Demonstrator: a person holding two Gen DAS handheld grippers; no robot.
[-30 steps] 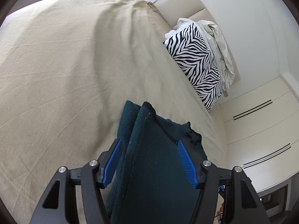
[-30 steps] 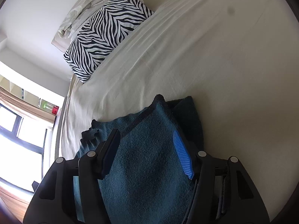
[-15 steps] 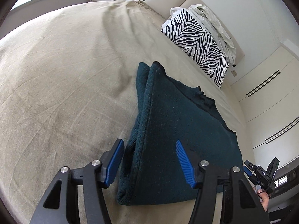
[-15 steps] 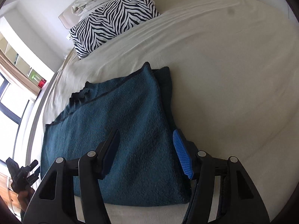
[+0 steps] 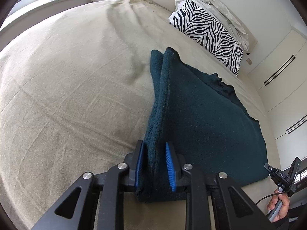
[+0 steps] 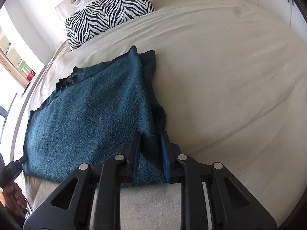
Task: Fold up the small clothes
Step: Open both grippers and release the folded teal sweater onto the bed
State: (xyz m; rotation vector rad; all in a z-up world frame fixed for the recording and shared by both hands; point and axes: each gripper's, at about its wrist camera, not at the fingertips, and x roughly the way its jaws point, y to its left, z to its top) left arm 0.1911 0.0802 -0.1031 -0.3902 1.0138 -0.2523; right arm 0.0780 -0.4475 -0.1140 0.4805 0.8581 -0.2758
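A dark teal knitted garment [image 5: 201,115] lies folded flat on the beige bed sheet [image 5: 67,76]. My left gripper [image 5: 154,153] is shut on the garment's near left corner, with thick folded cloth pinched between the blue pads [image 5: 169,164]. In the right wrist view the same garment [image 6: 92,115] spreads to the left, and my right gripper [image 6: 150,147] is shut on its near right corner. The other gripper and the hand holding it show at the edge of each view.
A zebra-striped pillow [image 5: 209,34] and crumpled white bedding [image 5: 220,7] lie at the head of the bed. White wardrobe doors [image 5: 278,67] stand beyond the bed. A window and shelf [image 6: 11,61] are on the far side. The sheet [image 6: 230,76] stretches wide around the garment.
Both grippers were open, straddling the garment's near corners. Both have closed and now pinch the near edge of the cloth. The garment lies in the same place.
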